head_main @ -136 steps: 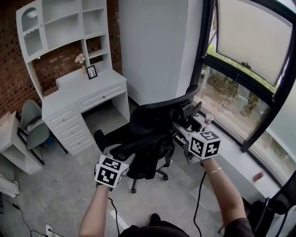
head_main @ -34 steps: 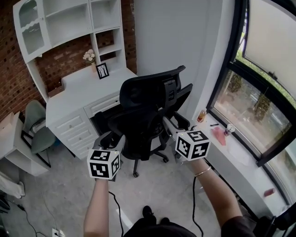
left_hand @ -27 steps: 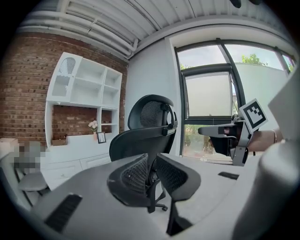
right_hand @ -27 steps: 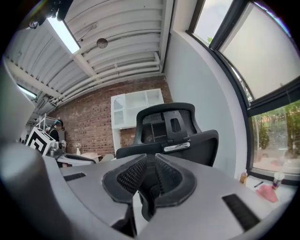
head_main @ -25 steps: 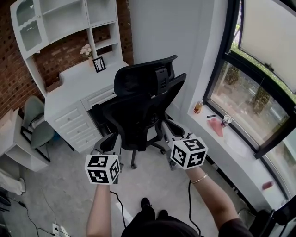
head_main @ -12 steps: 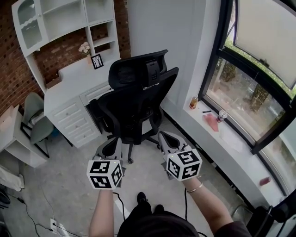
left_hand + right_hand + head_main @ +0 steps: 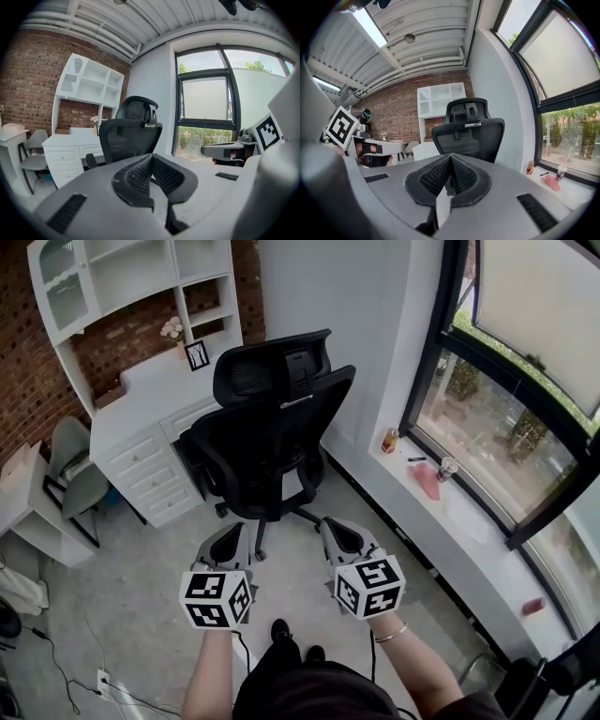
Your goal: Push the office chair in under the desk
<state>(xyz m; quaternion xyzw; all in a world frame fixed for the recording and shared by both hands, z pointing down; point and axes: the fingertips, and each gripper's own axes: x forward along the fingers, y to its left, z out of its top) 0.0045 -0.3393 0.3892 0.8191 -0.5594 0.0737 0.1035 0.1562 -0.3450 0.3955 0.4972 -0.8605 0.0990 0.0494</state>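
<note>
both the left gripper and right gripper are pinched closed and empty, office chair well apart up-frame, backrest facing them, seat toward the desk.

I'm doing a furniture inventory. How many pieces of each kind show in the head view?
Chairs: 2 (black mesh office chair, grey-green chair)
Desks: 1 (white desk with shelf hutch)
Side tables: 1 (small white table)
Total: 4

Office chair: black mesh back, matt plastic frame. Desk: smooth white painted finish. Brick wall: rough.
</note>
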